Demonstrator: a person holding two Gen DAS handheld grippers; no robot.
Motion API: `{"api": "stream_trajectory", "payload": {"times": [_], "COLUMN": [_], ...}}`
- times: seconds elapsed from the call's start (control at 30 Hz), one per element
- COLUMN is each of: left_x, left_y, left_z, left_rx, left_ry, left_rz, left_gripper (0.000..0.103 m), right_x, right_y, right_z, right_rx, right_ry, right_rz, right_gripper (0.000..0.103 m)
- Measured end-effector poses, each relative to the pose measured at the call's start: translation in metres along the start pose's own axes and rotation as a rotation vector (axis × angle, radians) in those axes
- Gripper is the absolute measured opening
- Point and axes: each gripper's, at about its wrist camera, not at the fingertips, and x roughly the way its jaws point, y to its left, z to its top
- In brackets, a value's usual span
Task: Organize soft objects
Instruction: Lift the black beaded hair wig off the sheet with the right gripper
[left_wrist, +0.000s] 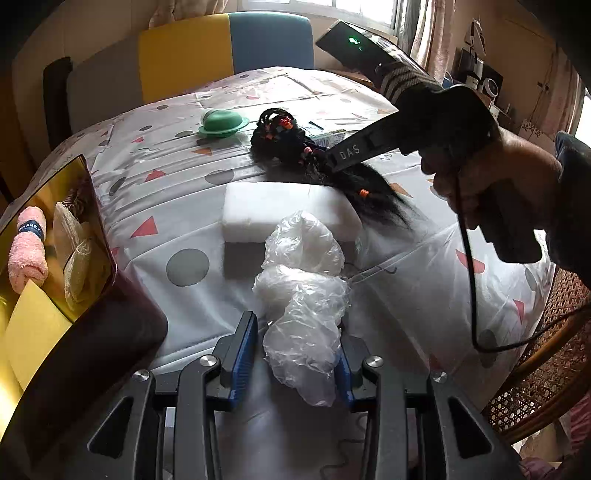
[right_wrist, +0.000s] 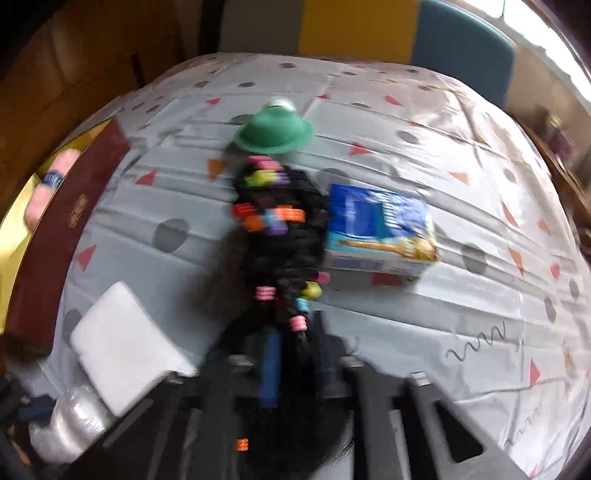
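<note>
A crumpled clear plastic bag (left_wrist: 306, 306) bulges between the blue pads of my left gripper (left_wrist: 295, 354), which is shut on it at a part-way width; the bag also shows in the right wrist view (right_wrist: 66, 424). A black braided hairpiece with coloured beads (left_wrist: 295, 147) lies on the tablecloth (left_wrist: 406, 277) behind a white sponge block (left_wrist: 288, 210). My right gripper (left_wrist: 328, 162), held by a person's hand (left_wrist: 491, 184), is shut on the hairpiece's tail end. The right wrist view is blurred; there the hairpiece (right_wrist: 280, 236) runs down between the closed fingers of the right gripper (right_wrist: 297, 336).
A dark red box with a gold lining (left_wrist: 110, 295) stands at the left, holding a rolled pink towel (left_wrist: 27, 247), a loofah (left_wrist: 74, 258) and a yellow sponge (left_wrist: 33, 328). A green hat-shaped item (right_wrist: 275, 131) and a blue carton (right_wrist: 376, 229) lie by the hairpiece. A wicker chair (left_wrist: 546, 350) stands at the right.
</note>
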Motion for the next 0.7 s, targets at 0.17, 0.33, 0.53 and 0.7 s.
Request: {"api": "stream_trajectory", "payload": {"times": [0.17, 0.33, 0.53, 0.7], "left_x": [0.0, -0.001, -0.001, -0.004], "left_y": [-0.002, -0.004, -0.004, 0.0], "left_z": [0.0, 0.001, 0.003, 0.005], "left_rx": [0.002, 0.009, 0.002, -0.028], "left_ry": [-0.001, 0.002, 0.006, 0.015], "left_rz": [0.009, 0.02, 0.033, 0.03], "left_gripper": [0.038, 0.038, 0.032, 0.027], "right_x": [0.002, 0.001, 0.001, 0.0], "right_y": [-0.007, -0.005, 0.007, 0.005], "right_z": [-0.005, -0.009, -0.011, -0.01], "right_rx": [0.017, -0.02, -0.11, -0.098], "right_ry": [0.008, -0.011, -0.028, -0.031], "right_rz": [0.045, 0.046, -0.028, -0.012], "right_gripper": [0.009, 0.009, 0.009, 0.009]}}
